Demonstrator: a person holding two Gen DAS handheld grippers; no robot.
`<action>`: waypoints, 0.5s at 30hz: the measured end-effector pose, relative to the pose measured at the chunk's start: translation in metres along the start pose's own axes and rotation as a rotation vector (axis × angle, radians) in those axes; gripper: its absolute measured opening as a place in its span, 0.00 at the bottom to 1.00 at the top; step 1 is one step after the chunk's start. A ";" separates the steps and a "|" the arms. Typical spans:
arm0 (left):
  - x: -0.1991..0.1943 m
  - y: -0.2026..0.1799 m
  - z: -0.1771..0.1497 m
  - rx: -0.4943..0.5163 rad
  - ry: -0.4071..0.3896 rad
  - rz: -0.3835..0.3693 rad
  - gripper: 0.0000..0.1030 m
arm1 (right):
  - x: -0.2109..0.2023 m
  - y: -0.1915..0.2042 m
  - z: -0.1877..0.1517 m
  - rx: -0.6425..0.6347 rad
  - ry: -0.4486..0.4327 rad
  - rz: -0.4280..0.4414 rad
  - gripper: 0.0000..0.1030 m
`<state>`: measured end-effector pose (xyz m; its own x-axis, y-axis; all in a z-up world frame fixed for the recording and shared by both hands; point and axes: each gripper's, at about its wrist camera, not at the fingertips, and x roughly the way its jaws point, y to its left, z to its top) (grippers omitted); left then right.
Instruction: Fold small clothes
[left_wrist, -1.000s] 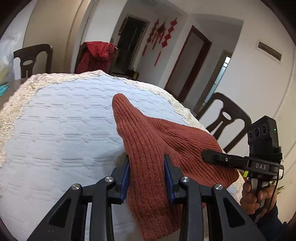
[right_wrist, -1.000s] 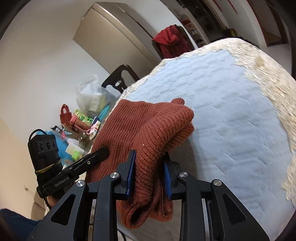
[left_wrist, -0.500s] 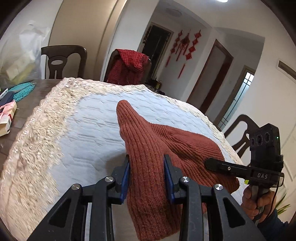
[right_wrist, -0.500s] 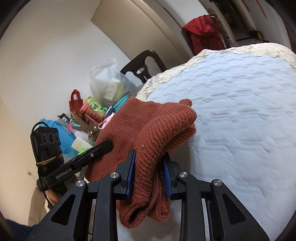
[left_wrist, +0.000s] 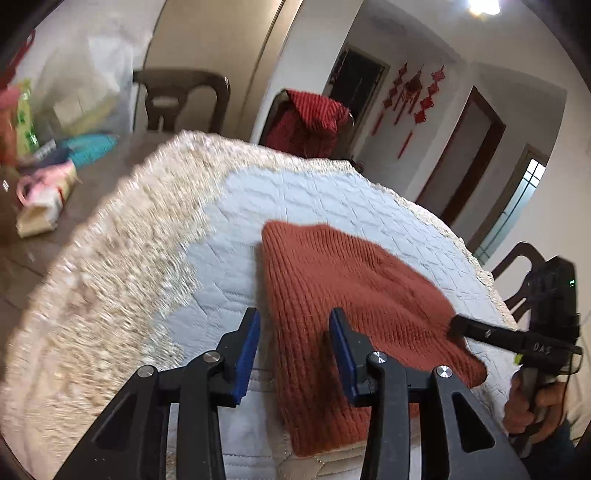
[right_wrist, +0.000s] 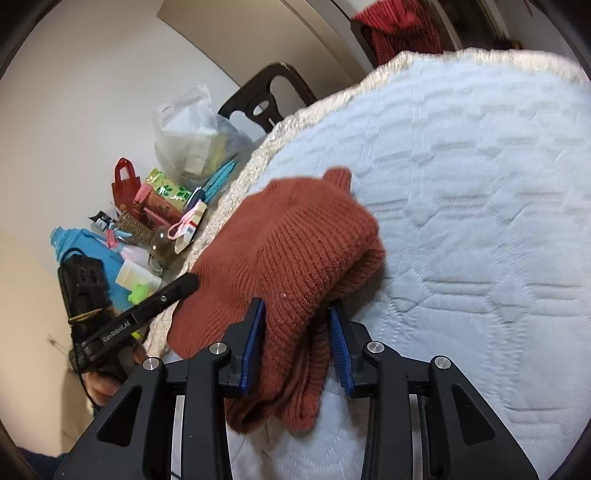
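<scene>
The left gripper (left_wrist: 294, 345) has spread its jaws and let go of the rust knit garment (left_wrist: 354, 295), which now lies flat on the table (left_wrist: 314, 199). The right gripper (right_wrist: 297, 341) still clamps a bunched fold at the garment's other end. Farther off, the clutter (right_wrist: 147, 221) sits as before.

I am working in a home dining room: a table (left_wrist: 110, 280) under a quilted, lace-edged cloth, dark wooden chairs (left_wrist: 181, 99) around it, a red garment (left_wrist: 314, 125) draped over one chair back, red knot decorations (left_wrist: 413, 96) hanging by the doorways, and household clutter (right_wrist: 159, 214) heaped at the table's far end.
</scene>
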<state>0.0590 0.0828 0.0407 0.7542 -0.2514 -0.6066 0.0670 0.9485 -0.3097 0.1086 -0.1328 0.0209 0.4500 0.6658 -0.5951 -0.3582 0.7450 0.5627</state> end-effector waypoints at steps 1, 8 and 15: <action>-0.002 -0.001 0.004 0.002 -0.009 -0.010 0.41 | -0.008 0.003 0.002 -0.018 -0.033 -0.028 0.35; 0.031 -0.019 0.014 0.069 0.039 -0.022 0.41 | 0.011 0.016 0.022 -0.099 -0.053 -0.128 0.25; 0.026 -0.023 0.005 0.107 0.043 0.033 0.41 | 0.021 -0.001 0.015 -0.077 -0.003 -0.155 0.22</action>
<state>0.0806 0.0556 0.0357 0.7282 -0.2258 -0.6471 0.1137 0.9709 -0.2109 0.1309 -0.1205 0.0166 0.5076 0.5425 -0.6694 -0.3460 0.8398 0.4183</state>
